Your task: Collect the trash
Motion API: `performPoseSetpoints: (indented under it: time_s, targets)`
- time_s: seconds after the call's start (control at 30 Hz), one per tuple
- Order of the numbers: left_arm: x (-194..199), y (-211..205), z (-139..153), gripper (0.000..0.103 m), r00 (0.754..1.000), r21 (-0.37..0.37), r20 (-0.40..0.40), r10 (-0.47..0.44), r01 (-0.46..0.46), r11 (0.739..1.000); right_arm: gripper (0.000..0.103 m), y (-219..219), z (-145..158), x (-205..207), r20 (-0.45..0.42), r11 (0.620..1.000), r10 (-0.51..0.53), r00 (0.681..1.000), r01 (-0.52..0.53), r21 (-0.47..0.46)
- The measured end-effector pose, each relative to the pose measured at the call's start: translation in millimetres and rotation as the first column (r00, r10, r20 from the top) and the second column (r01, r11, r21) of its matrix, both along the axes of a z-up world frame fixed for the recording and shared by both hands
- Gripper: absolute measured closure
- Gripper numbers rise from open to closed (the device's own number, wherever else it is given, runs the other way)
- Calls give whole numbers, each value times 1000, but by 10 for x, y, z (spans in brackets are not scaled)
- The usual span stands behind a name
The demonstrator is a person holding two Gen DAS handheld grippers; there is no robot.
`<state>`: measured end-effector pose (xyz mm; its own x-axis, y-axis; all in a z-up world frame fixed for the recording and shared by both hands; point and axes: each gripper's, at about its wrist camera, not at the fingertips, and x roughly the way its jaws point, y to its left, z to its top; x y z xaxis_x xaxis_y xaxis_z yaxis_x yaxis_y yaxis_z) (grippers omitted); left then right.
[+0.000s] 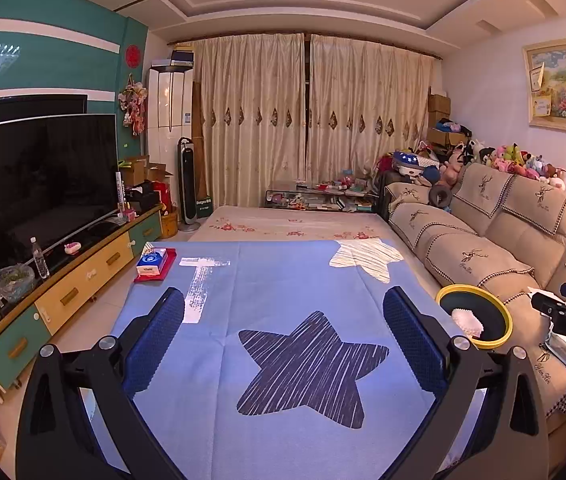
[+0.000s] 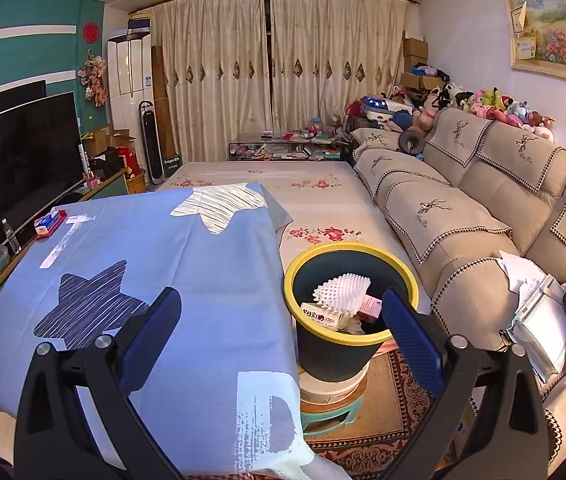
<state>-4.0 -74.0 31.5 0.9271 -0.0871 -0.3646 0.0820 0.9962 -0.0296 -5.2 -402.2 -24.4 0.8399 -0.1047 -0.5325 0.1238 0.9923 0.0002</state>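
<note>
1. The left gripper (image 1: 283,340) is hovering, jaws spread and empty, over the blue star cloth (image 1: 283,276) at centre frame.
2. The right gripper (image 2: 281,330), jaws likewise spread, is facing the yellow-rimmed bin (image 2: 347,344) at lower centre, where trash (image 2: 341,294) is lying.
3. The tissue pack (image 1: 151,261), upper left of the cloth, is looking like the remaining candidate; approaching it low and squarely should help.

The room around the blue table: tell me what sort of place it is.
Most likely a home living room. A long beige sofa lined with plush toys runs down one side, a large television on a low cabinet faces it, and floor-length curtains close the far wall.
</note>
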Motion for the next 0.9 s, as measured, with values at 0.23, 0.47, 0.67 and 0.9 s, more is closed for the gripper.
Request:
performPoseSetpoints:
  time_s: [0.23,0.47,0.67,0.9]
  targets:
    - [3,-6,-11,5,1000,-3,-5,-1,1,1000,7,-6,-21,22,-5,1000,2,1000,-2,5]
    - [28,6,-32,5,1000,-3,-8,0,0,1000,7,-4,-43,31,-8,1000,2,1000,-2,8]
    - [44,4,-53,5,1000,-5,-14,-1,1,1000,7,2,-59,38,-11,1000,1,1000,-1,9]
    - [41,4,-62,5,1000,-6,-14,-2,2,1000,7,1,-64,41,-12,1000,0,1000,0,12]
